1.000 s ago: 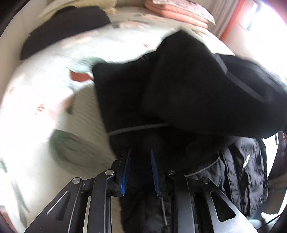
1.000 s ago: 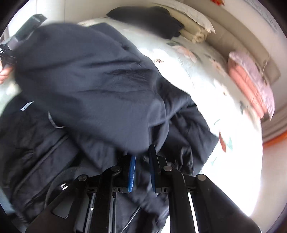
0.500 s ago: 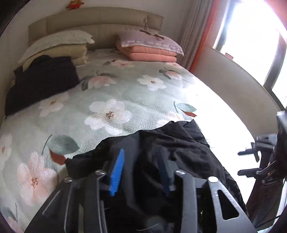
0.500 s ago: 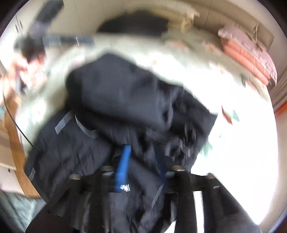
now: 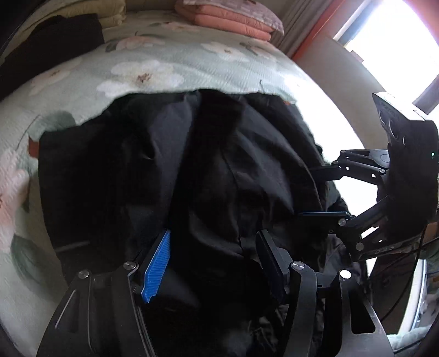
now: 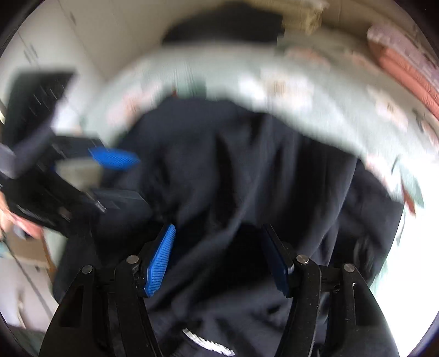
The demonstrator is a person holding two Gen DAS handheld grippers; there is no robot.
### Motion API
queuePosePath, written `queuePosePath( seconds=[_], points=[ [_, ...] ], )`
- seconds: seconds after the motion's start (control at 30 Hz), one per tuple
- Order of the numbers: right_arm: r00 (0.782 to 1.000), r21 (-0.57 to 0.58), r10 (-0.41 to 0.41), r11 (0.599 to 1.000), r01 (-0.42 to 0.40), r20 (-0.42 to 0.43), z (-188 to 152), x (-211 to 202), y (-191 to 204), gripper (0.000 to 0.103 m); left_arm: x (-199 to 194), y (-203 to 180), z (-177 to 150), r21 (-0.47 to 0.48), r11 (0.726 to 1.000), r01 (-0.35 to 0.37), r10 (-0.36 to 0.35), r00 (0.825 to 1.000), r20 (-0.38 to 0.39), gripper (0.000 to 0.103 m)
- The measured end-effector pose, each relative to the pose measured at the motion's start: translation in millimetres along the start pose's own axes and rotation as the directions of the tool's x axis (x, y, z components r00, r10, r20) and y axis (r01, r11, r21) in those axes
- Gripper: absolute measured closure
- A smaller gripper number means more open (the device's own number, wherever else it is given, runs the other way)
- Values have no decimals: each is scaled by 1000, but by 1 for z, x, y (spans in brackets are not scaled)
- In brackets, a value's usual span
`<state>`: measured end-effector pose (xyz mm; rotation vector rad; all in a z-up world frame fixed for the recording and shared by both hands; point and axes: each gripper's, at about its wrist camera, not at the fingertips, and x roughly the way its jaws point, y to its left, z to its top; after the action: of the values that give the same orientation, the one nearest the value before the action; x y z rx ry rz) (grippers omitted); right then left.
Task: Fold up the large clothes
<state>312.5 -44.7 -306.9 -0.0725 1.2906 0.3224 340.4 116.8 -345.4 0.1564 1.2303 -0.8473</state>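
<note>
a dark garment [image 5: 175, 175] is seen heaped in loose folds on the bed [image 5: 153, 63], near its foot edge, with the floral green cover showing beyond it towards the head edge. the left gripper [image 5: 212, 255] is held low over the heap; its jaws are spread wide, and cloth lies between them without being pinched. one blue ribbed pad [image 5: 157, 267] is plainly shown on the left jaw. in the same view the right gripper [image 5: 318, 192] is seen at the garment's right side, jaws likewise parted, with the fabric edge just beside them.

the right wrist view is blurred. there the right gripper [image 6: 219, 255] is shown with jaws wide apart above the garment [image 6: 247, 170], and nothing appears to be gripped, though the blur makes this less than sure. a white printed mark [image 6: 208, 343] is visible on the cloth at the bottom edge. the left gripper [image 6: 120, 175] is seen at the left, its blue pad [image 6: 115, 158] near the garment's edge.

at the head edge of the bed a pink folded quilt [image 5: 227, 19] is stacked, and a second black item [image 5: 52, 44] is laid at the far left corner, well apart from the heap.
</note>
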Motion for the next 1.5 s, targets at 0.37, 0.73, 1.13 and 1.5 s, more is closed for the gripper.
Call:
queuePosePath(
  seconds=[0.37, 0.73, 1.13, 1.5],
  points=[
    [1000, 40, 1, 999, -1, -15, -15, 13, -12, 36, 5, -10, -27, -64, 996, -65, 67, 997, 41, 38],
    [977, 93, 87, 990, -106, 194, 91, -51, -39, 31, -49, 6, 16, -209, 977, -36, 82, 972, 220, 37],
    [996, 108, 63, 992, -69, 57, 71, 21, -53, 40, 14, 21, -1, -266, 954, -140, 169, 982, 89, 38],
    [987, 105, 120, 986, -131, 102, -22, -51, -29, 39, -54, -12, -47, -345, 938, 21, 52, 978, 200, 38]
  ],
)
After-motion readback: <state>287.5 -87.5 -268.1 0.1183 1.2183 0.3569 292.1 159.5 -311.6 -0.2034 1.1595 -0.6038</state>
